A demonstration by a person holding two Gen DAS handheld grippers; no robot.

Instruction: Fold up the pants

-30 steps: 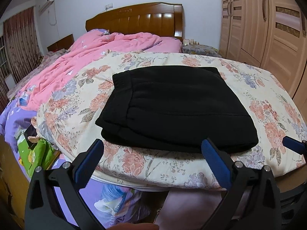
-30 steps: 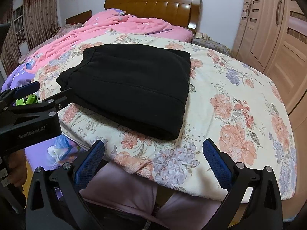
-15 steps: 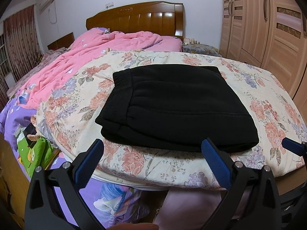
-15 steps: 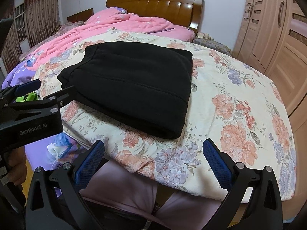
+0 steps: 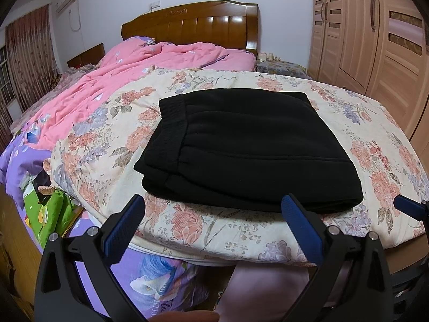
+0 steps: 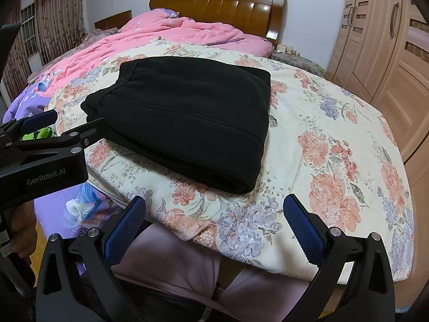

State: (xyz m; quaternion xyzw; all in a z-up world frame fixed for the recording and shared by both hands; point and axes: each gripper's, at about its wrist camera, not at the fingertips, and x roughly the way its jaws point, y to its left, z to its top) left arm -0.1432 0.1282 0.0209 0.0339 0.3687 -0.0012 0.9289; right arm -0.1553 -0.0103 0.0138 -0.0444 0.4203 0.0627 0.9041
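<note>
The black pants (image 5: 249, 150) lie folded into a flat rectangle on the floral quilt (image 5: 107, 145), waistband at the left. They also show in the right wrist view (image 6: 187, 118). My left gripper (image 5: 214, 209) is open and empty, held just off the bed's near edge below the pants. My right gripper (image 6: 214, 209) is open and empty, near the quilt's front edge, to the right of the pants. The left gripper's body (image 6: 40, 145) shows at the left of the right wrist view.
A pink duvet (image 5: 112, 86) lies bunched at the back left before a wooden headboard (image 5: 193, 24). A wooden wardrobe (image 5: 375, 35) stands at the right. A purple sheet (image 5: 161, 281) hangs over the bed's near side.
Both grippers have drawn slightly back and up from the bed. The pants have not moved.
</note>
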